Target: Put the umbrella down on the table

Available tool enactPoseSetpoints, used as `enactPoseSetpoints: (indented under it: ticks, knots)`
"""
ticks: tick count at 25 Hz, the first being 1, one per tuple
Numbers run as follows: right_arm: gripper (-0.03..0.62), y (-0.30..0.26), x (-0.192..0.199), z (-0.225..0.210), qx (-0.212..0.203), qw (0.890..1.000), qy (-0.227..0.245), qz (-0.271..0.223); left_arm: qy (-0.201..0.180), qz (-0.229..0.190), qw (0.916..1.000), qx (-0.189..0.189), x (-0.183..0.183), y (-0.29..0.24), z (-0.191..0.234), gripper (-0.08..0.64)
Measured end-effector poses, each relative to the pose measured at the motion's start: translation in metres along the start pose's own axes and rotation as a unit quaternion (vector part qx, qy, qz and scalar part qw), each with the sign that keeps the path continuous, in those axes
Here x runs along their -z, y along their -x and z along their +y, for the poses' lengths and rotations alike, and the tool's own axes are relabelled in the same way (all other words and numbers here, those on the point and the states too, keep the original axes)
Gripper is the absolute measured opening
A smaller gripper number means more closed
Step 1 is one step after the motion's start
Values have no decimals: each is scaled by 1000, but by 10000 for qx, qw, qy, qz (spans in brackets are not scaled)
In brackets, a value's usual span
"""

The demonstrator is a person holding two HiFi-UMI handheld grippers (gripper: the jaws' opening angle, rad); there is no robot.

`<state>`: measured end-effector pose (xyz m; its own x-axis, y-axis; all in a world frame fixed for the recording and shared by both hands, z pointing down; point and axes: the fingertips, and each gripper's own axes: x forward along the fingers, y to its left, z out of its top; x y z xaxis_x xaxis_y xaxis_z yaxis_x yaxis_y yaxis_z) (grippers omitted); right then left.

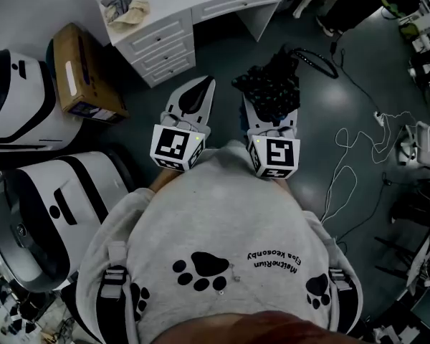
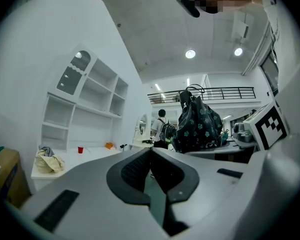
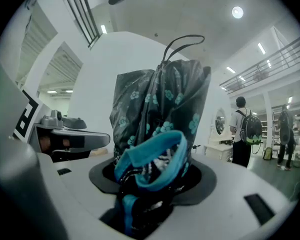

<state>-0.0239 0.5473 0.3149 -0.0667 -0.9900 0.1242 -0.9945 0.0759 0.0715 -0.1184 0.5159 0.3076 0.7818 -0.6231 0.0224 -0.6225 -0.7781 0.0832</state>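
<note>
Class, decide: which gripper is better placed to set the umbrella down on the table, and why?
Right. The right gripper already grips the folded umbrella; the left gripper is empty, its fingers closed together, so it would first need a handover.

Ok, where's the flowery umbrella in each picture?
Head view: the umbrella is upper middle, out over the dark floor.
Left gripper view: the umbrella is right of centre, past the jaws.
Right gripper view: the umbrella is dead centre, gripped between the jaws.
Shared landmark: the left gripper, left of the umbrella in the head view and the right gripper view, and at the bottom of its own view.
</note>
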Motion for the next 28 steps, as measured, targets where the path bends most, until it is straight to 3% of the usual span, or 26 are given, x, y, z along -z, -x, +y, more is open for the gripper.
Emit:
enactPoseSetpoints:
  ticks: [4, 14, 28]
  knots:
    - [268, 2, -1, -11, 86, 9996, -270, -22, 40, 5, 10000, 84, -2, -9, 0, 17]
    - [268, -43, 2, -18, 31, 9996, -271, 1, 113, 97, 9999, 24, 12, -37, 39, 17]
    - [268, -162, -1, -92, -257, 9991, -321, 104, 69, 218, 9996, -189, 6, -159, 90, 17]
